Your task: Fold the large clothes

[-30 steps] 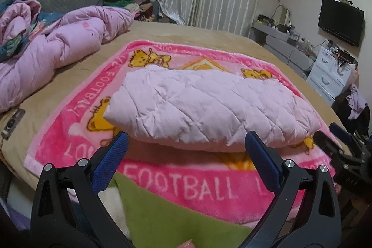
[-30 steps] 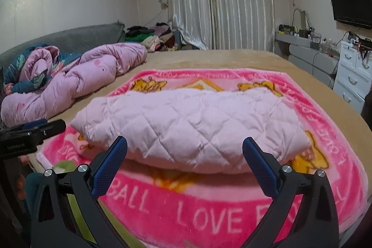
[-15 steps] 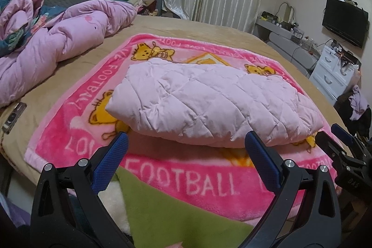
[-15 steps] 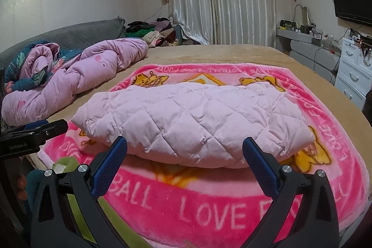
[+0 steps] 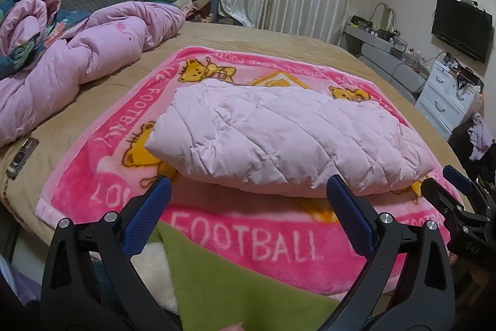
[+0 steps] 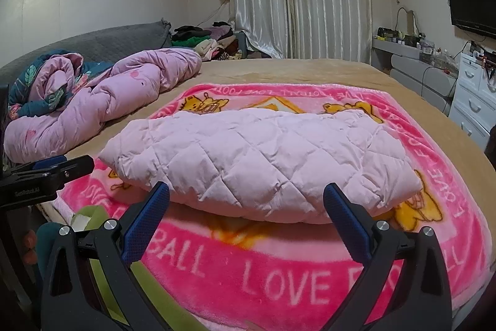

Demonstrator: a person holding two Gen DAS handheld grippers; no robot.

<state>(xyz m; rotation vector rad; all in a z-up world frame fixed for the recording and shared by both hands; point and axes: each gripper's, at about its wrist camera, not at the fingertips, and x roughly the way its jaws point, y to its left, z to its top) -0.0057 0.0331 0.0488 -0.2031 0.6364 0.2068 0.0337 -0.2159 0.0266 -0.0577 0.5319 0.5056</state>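
Clearly, in the left wrist view our left gripper (image 5: pixel 248 203) stands with its jaws spread wide and nothing between them. The folded quilted jacket (image 5: pixel 288 138) lies just ahead of the jaws, on the pink blanket (image 5: pixel 245 241), its near edge spanning roughly the gap from one jaw to the other. Off beyond the right-hand jaw we see the tip of our other tool. We judge the main risk here to be a shallow bite: the padding is puffy and slick-looking, so closing on the top layer alone would peel the fold open instead of moving the whole bundle. Closing too low could catch the blanket as well and drag it along.

From the right wrist view our right gripper (image 6: pixel 246 200) is likewise wide open and empty, with the jacket (image 6: pixel 263 157) straight ahead of the jaws and bulging above the blanket (image 6: pixel 279 281). The left gripper (image 6: pixel 62 165) shows out past the left-hand jaw. If we lift unevenly with the two tools, the bulky stack could slump sideways. A crumpled pink duvet (image 6: pixel 102 101) sits well beyond the left-hand jaw, clear of the work.
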